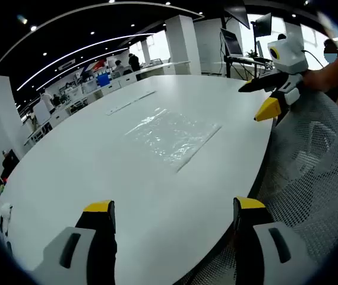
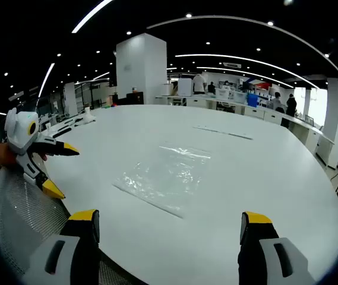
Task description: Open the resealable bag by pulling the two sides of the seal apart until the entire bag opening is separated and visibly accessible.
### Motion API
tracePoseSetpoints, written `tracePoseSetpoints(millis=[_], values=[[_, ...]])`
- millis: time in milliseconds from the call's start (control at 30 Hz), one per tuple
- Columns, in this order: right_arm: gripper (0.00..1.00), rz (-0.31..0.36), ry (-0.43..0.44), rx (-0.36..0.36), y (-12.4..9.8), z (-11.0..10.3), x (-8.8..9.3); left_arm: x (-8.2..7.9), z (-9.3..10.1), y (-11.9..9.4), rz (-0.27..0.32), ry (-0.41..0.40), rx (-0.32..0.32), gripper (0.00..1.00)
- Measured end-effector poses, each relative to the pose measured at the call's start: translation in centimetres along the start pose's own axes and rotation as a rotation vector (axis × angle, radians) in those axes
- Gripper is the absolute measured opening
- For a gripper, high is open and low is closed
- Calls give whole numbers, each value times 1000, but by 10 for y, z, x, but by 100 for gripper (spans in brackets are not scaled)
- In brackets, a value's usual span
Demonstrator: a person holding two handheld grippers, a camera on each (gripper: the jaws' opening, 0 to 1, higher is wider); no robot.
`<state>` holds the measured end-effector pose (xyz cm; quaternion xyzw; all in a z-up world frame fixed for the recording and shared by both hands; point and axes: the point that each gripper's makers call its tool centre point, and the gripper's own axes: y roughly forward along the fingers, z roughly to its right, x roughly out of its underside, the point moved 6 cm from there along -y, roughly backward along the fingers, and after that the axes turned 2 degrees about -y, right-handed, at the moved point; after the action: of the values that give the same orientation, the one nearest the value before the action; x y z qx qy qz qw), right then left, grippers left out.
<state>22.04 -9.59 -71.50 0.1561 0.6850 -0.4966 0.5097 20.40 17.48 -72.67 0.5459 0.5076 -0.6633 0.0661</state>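
Resealable bag (image 1: 171, 135) lies flat on the white table (image 1: 97, 172), clear plastic, rectangular, crinkled and throwing glare. Its seal strip looks like the straight ridge along the edge nearest the grippers, in the right gripper view running along the bag's (image 2: 164, 175) near side. Cannot tell whether the seal is pressed shut; nothing has hold of it.

Left gripper (image 1: 174, 217) is short of the bag, jaws spread wide, empty; yellow tips on black fingers, grey bodies. Right gripper (image 2: 170, 224) likewise faces the bag from the table edge (image 2: 287, 196), jaws gaping, nothing between them. Each shows in the other's view off to the bag's side, held over a grey mesh chair back (image 1: 317, 160), a hand behind it.

Beyond the bag, 1 long thin pale strip (image 2: 223, 132) lies on the table, well apart. Further out: office benches, a white pillar (image 2: 140, 68), people, ceiling light lines.

Risks, as judged:
- Film is thin and slick; a jaw could pinch both layers together, so pulling drags the whole bag instead of parting the seal.
- Bag lies flush on a smooth top, so tips may skate over it without lifting an edge.
- Glare hides the lip, so either gripper could easily close on the wrong side.
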Motion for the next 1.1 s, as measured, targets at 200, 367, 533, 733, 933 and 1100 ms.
tracePoseSetpoints(millis=[200, 367, 533, 733, 933, 1100], values=[[98, -11, -6, 1, 0, 0, 1, 0, 1, 0, -5, 4, 3, 79], [99, -5, -7, 2, 0, 0, 0, 0, 0, 0, 0, 7, -2, 79], [98, -11, -9, -1, 0, 0, 1, 0, 1, 0, -4, 8, 2, 78], [99, -11, -4, -6, 1, 0, 1, -1, 1, 0, -1, 9, 0, 78], [99, -34, -15, -10, 1, -1, 4, 0, 0, 0, -5, 2, -3, 79], [98, -40, -20, -11, 2, -1, 4, 1, 0, 0, -12, 7, -8, 81]])
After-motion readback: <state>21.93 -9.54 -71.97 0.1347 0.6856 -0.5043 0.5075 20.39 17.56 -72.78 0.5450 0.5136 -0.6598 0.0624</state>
